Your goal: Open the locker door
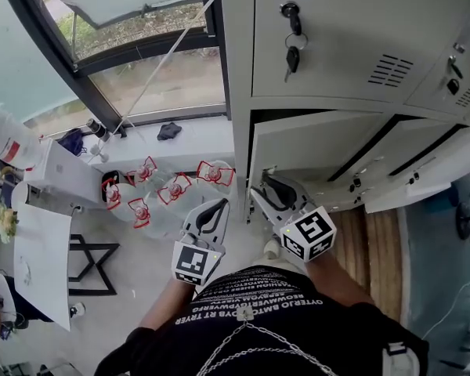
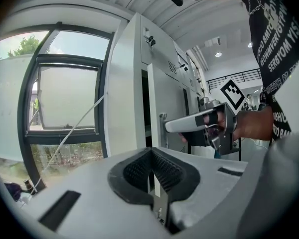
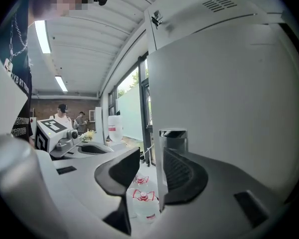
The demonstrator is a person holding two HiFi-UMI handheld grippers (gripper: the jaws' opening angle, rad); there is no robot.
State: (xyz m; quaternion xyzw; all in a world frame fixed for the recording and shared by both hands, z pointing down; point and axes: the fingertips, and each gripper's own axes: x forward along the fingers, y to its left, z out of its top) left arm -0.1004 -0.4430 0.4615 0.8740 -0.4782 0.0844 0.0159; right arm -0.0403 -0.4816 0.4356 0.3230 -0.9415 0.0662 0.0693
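The grey locker's lower door [image 1: 321, 143] stands ajar, its free edge toward me. My right gripper [image 1: 260, 188] is at that edge. In the right gripper view its jaws [image 3: 152, 176] stand apart, with the door edge and its chrome handle [image 3: 173, 133] between them. The edge lies close to the right pad, and a gap shows beside the left pad. The left gripper view shows the right gripper [image 2: 165, 127] tipped against the handle [image 2: 162, 117]. My left gripper [image 1: 217, 207] hangs left of the door over the floor, its pads [image 2: 152, 180] together with nothing held.
The upper locker door has keys [image 1: 292, 53] hanging from its lock. Neighbouring lower doors [image 1: 423, 171] also hang open to the right. Several water bottles with red handles [image 1: 172, 190] lie on the floor under the window. A white table [image 1: 39, 249] stands at the left.
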